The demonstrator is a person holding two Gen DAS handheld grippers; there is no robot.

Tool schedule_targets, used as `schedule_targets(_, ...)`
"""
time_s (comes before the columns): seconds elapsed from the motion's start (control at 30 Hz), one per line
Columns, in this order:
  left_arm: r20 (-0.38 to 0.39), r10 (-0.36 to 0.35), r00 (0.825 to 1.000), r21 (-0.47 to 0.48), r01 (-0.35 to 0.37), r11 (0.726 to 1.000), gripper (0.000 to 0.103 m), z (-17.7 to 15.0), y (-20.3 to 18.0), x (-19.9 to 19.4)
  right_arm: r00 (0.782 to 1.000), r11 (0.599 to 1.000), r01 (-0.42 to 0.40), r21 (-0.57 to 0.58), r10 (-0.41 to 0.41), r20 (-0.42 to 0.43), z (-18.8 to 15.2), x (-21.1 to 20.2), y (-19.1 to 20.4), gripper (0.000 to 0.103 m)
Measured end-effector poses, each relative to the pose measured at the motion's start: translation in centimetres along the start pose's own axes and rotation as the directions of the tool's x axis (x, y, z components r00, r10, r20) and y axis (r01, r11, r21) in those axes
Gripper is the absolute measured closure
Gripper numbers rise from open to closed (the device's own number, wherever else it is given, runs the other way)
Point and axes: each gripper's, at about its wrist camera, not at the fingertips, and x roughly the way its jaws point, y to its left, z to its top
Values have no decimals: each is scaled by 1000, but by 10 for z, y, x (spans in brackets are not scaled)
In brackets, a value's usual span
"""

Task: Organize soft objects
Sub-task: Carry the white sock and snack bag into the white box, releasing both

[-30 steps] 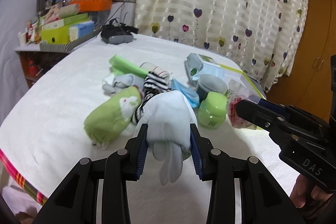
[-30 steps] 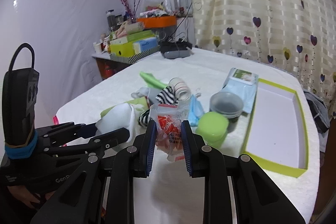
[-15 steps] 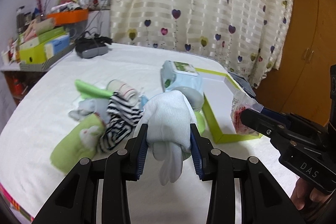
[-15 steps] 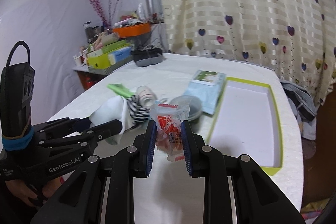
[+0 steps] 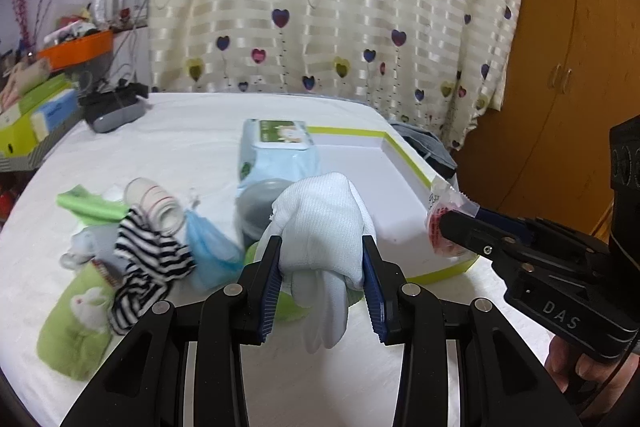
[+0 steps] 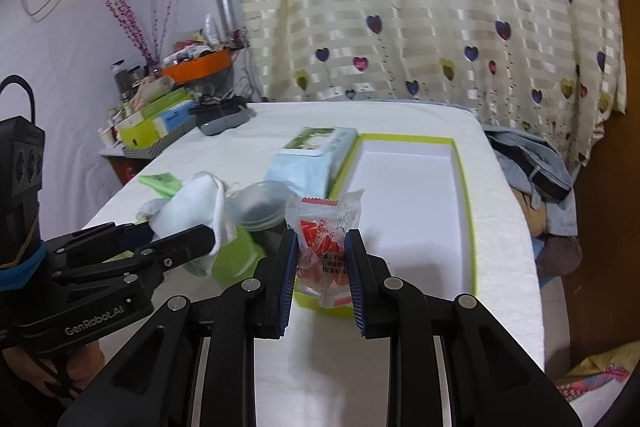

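Nothing lies yet in the white, green-rimmed shallow box [image 6: 404, 187]; left gripper [image 5: 322, 279] clamps a white knitted sock [image 5: 324, 219], right gripper [image 6: 322, 275] clamps a clear red-printed snack packet [image 6: 324, 231]; the sock pile at lower left remains.

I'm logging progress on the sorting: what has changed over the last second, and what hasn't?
Both grippers swung right, from over the pile toward the white tray. The right gripper, carrying the snack packet, now hangs over the tray's near rim; the left gripper brings the white sock alongside. Nothing was released. The striped sock, green roll and wipes pack stayed put.
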Motion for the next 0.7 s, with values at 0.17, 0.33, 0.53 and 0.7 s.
schedule_targets(0.17,-18,-33,999,21,33,999,67,7,-16,17,1000,999,21,29,-21,-18,-1,9,-20,78)
schedule_targets(0.33,-56,-48,997,27,50,998,67,13,-29,43,998,997,47,58,-44,-48,-4,21,-41,78)
schedule_targets(0.53,-101,-71,992,30,74,997,67,19,-41,73,994,994,80,81,-73,-80,-2,37,-64,78)
schedule_targets(0.7,-125,-74,989,43,80,996,67,24,-50,93,991,992,92,81,-83,-103,2,51,-76,78)
